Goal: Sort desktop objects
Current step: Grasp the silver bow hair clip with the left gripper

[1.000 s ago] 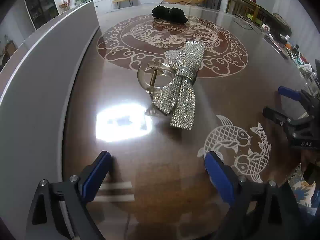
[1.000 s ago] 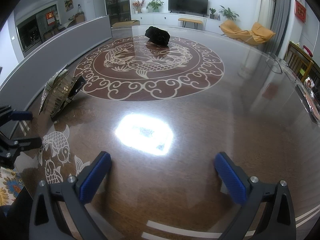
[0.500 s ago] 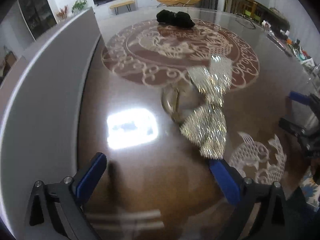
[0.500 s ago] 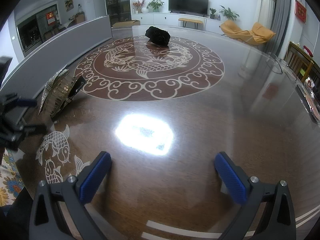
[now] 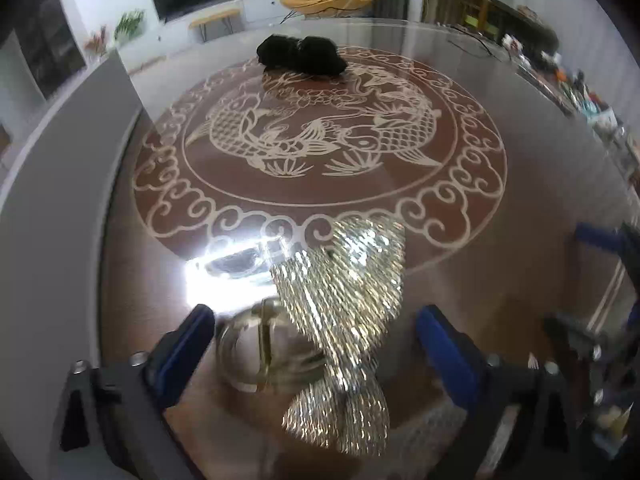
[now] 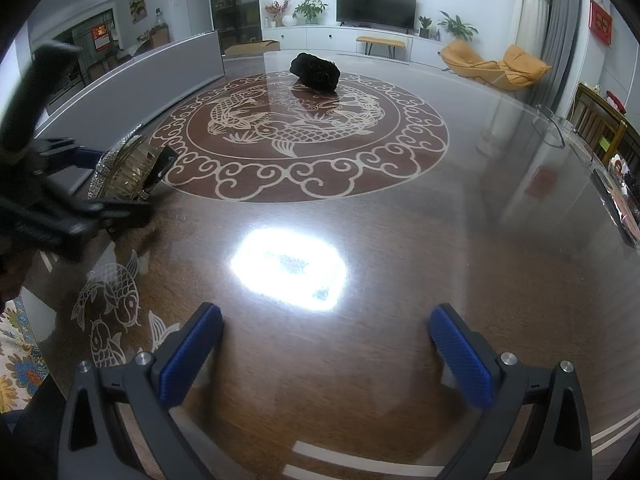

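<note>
Standing along the far left edge of the glossy brown table (image 5: 540, 240) is a long grey panel (image 5: 52, 208); just inside it, the left gripper (image 5: 316, 344) is hanging low over the near part of the tabletop with its blue-padded jaws spread wide and gripping nothing; lying between those jaws, nearer the left pad, is a clear ring-shaped piece with a gold bar (image 5: 264, 352), and resting against its right side is the sparkling rhinestone bow (image 5: 340, 304), its wings fanning out toward the far side and its tails trailing near; I cannot tell whether either pad is touching them, since both objects are blurred; far across the table, on the rim of the round fish medallion (image 5: 320, 136), a black bundle (image 5: 300, 54) is sitting well apart from everything else; to the right, the right gripper (image 6: 324, 356) is hovering over bare tabletop with its jaws also released and wide, a bright light reflection (image 6: 288, 268) glaring just beyond them; from this view the bow (image 6: 120, 168) is showing at the far left beside the left gripper's dark frame.
</note>
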`<act>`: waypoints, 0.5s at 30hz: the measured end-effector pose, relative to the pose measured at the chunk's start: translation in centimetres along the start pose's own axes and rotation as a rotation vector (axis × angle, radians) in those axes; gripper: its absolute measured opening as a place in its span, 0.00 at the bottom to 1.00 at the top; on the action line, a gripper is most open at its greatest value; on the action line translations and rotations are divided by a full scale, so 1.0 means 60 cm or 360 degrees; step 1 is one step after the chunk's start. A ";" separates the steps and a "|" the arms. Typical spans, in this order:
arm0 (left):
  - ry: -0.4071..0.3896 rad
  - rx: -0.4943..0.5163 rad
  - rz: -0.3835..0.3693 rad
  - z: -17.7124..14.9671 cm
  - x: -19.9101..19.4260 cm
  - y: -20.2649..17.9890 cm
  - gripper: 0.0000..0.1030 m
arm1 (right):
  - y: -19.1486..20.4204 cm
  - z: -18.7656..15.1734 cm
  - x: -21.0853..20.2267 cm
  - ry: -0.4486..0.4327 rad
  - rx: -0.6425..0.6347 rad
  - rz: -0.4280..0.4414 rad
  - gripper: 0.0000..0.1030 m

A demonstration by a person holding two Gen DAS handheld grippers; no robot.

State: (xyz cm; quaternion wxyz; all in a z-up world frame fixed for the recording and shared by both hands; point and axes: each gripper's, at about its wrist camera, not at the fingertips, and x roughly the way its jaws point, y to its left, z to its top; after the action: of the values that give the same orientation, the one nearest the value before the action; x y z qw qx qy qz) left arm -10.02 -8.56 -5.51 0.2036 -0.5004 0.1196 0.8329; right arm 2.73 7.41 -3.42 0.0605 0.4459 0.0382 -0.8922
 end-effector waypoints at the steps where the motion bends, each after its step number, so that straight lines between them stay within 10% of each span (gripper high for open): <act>1: -0.0034 -0.0025 0.0027 0.002 -0.003 0.000 0.65 | 0.000 0.000 0.000 0.0000 0.0000 0.0000 1.00; 3: -0.0083 -0.0087 0.0046 0.003 -0.011 0.008 0.49 | 0.000 0.000 0.000 -0.0001 0.0000 0.0000 1.00; 10: -0.0142 -0.0211 0.0060 -0.038 -0.033 0.023 0.48 | -0.002 0.013 0.005 0.0061 -0.0038 0.0031 1.00; 15: -0.0166 -0.0234 0.0056 -0.056 -0.041 0.023 0.48 | -0.036 0.136 0.071 0.0189 -0.0021 0.0158 1.00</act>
State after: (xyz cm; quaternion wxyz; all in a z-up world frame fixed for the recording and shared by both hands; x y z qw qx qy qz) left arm -7.01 -11.68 -4.93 0.1575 -0.4677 0.0563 0.8679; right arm -6.58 8.23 -1.90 0.1051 0.4989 0.0256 -0.8599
